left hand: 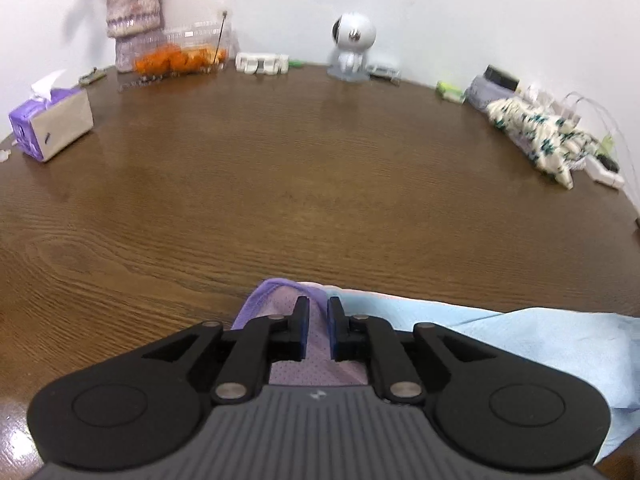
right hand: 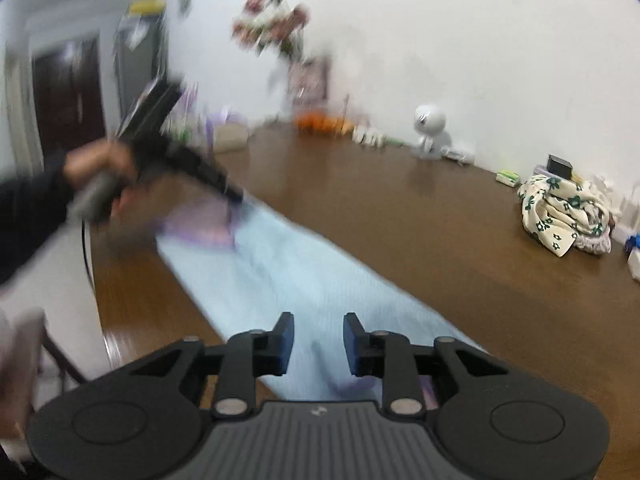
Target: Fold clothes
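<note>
A light blue garment [left hand: 500, 336] lies lengthwise near the front edge of the brown wooden table [left hand: 280, 160], with a purple mesh part [left hand: 260, 300] at one end. My left gripper [left hand: 318, 300] sits low over that purple end, its jaws a narrow gap apart with the mesh showing through the gap. In the right wrist view the garment [right hand: 288, 272] runs away to the blurred left gripper [right hand: 236, 196], which a hand [right hand: 100, 164] holds. My right gripper [right hand: 319, 318] hovers over the near end of the blue cloth, open, with nothing between its pads.
Along the far wall stand a purple tissue box [left hand: 52, 124], a vase of flowers [left hand: 134, 12], a clear tub of orange fruit [left hand: 184, 54] and a white robot figure [left hand: 352, 46]. A crumpled floral cloth [left hand: 536, 136] lies at the right among small items.
</note>
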Demonstrator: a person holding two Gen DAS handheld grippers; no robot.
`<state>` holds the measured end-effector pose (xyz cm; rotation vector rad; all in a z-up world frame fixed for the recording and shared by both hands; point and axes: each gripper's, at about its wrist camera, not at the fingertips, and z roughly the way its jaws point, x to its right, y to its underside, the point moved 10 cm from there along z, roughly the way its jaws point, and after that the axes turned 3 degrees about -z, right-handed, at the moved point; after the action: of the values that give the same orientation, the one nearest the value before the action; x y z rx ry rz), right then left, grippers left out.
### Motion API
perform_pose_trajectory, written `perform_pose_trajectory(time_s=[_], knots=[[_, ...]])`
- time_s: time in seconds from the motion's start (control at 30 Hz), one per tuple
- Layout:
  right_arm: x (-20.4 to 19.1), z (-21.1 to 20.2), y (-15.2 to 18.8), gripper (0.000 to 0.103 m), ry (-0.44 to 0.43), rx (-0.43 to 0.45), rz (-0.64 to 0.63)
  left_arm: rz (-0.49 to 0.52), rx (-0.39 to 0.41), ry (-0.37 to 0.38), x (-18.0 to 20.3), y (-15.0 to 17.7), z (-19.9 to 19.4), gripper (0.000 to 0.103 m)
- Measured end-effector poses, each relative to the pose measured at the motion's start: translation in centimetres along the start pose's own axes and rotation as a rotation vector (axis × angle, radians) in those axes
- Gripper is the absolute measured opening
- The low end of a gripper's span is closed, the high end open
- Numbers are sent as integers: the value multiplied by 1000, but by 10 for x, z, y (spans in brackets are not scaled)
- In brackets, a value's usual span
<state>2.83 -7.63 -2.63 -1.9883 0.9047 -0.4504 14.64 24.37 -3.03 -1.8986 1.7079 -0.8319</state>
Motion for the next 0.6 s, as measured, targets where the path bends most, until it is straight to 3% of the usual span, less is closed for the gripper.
perform_pose_trajectory(time_s=[0.17, 0.27, 0.33, 0.37, 0.6], knots=[[22, 36, 27, 17, 120, -110, 86, 48, 31, -10, 16, 5, -11, 9], [22, -2, 26, 23, 169, -25, 125, 63, 40, 4, 25, 11, -27, 15], [32, -36, 31, 40, 273, 50, 185, 56, 65, 23, 31, 12, -42, 31], [36, -51, 37, 40, 316, 74, 223, 54, 73, 23, 33, 14, -48, 40], [71, -96, 88, 40, 562, 117, 517, -2, 101, -14, 37, 35, -73, 41]])
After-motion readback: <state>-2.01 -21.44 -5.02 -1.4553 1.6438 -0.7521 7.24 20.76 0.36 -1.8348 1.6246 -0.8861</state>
